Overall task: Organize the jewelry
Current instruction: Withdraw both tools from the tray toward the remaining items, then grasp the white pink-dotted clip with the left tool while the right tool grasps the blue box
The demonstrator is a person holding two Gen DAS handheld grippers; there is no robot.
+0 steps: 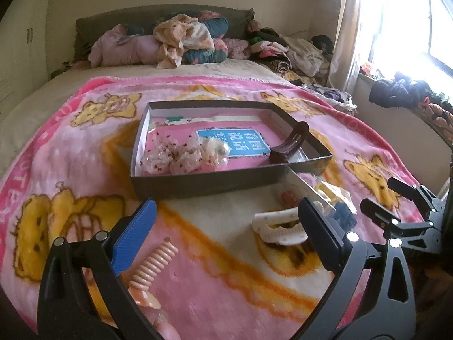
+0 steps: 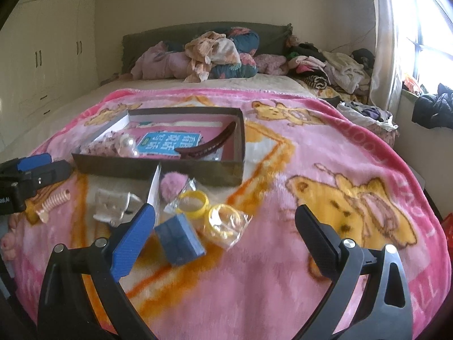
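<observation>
Before the box (image 1: 203, 182), on the blanket (image 2: 283, 255), both grippers stood wide and empty. The white clip (image 1: 279, 228) lay just ahead of the left gripper (image 1: 226, 235), long axis crosswise; the right gripper (image 2: 225, 236) was nearer the bangles (image 2: 209, 209).

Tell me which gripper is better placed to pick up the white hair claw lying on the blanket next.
Left, probably. The white hair claw lies just ahead of the left gripper, between its open jaws. The right gripper, also open, faces the blue box and yellow bangles; the claw sits off to its left.
</observation>
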